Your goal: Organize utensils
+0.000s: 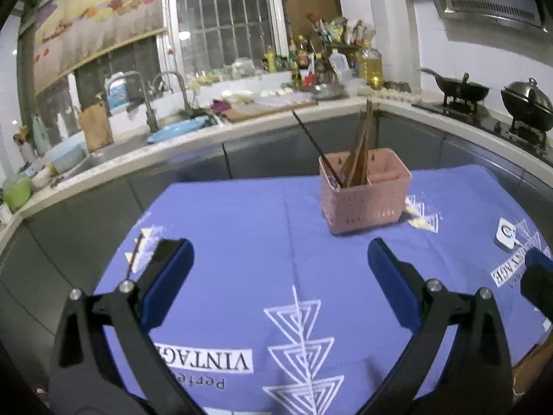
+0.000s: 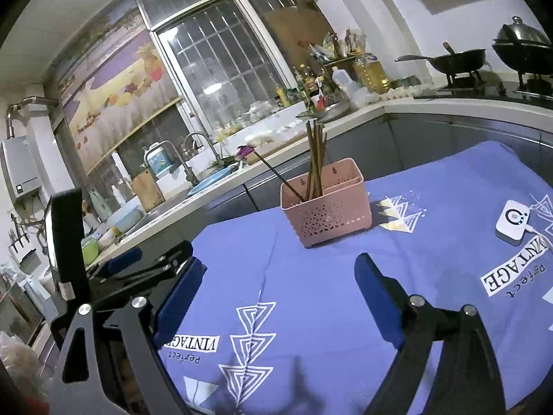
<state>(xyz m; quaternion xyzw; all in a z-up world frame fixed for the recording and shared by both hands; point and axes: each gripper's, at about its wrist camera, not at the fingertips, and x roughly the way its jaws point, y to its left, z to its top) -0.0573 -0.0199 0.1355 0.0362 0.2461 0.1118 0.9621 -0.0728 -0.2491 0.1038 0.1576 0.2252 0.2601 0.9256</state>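
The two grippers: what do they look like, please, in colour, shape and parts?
Both look alike. The left gripper has two black arms with cut-out openings, silver round bolts at the joints, and long flat dark blue pads on the fingers. The right gripper has the same black frame, silver bolts and blue pads. No cables, markings, hands or sleeves are visible.

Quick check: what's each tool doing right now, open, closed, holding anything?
Left tool: open wide, nothing between its fingers.
Right tool: open wide, empty.
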